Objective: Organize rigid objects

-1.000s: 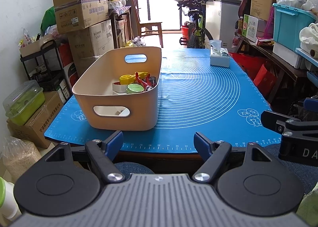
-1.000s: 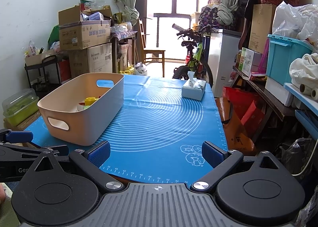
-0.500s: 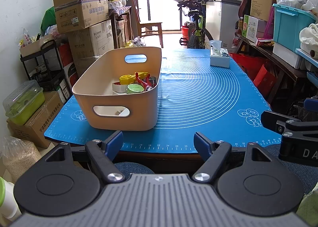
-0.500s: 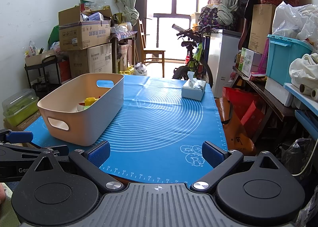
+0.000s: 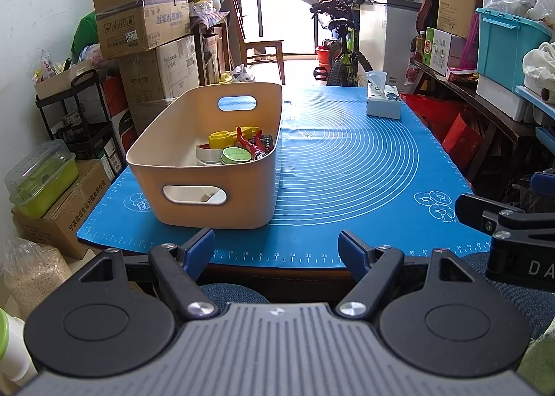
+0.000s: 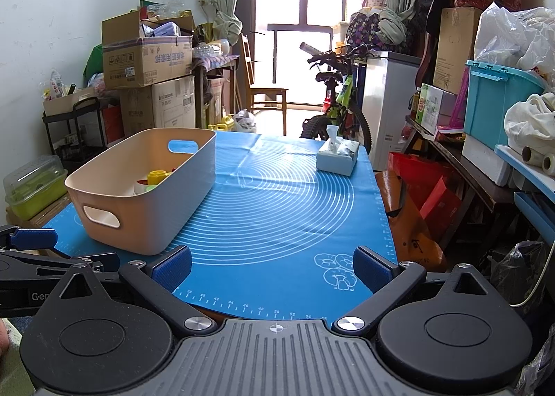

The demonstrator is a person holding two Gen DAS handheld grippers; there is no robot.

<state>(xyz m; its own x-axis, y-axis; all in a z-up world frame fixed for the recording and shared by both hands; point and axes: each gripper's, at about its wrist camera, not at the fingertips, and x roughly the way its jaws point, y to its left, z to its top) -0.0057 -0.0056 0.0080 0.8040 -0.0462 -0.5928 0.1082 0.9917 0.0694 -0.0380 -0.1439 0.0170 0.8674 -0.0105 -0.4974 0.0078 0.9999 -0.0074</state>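
Bin (image 5: 208, 167) sits ahead and left of our left gripper (image 5: 276, 248), long axis running away from us, small rigid items (image 5: 239, 148) piled at its far right. Our right gripper (image 6: 272, 269) lies further right of the bin; both hang spread and empty, so we judge the left nearer

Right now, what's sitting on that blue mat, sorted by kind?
Bins: 1, beige, small items inside.
Tissue boxes: 1.
Tools on the mat: 0; both hang open at its near edge.
Total: 2.
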